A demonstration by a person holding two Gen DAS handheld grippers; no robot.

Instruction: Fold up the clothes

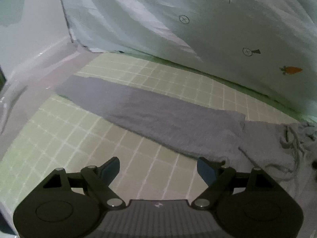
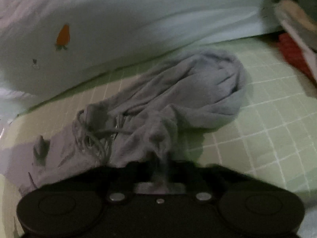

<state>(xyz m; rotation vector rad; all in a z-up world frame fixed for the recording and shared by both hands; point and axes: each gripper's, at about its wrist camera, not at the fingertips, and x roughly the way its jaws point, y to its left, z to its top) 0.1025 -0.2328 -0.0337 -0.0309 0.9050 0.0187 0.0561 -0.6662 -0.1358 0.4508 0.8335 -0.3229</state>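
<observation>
Only blurred, unreadable lettering marks the white sheet (image 1: 198, 10); left gripper (image 1: 158, 170) jaws wide, right gripper (image 2: 160, 166) jaws apparently pinching grey trousers (image 2: 178, 91).

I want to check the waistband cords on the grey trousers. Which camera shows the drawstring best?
The right wrist view: the tangled grey drawstring lies near the picture's middle on the bunched grey trousers, though slightly blurred. The left wrist view shows only a bit of it at the far right edge, distorted.
</observation>
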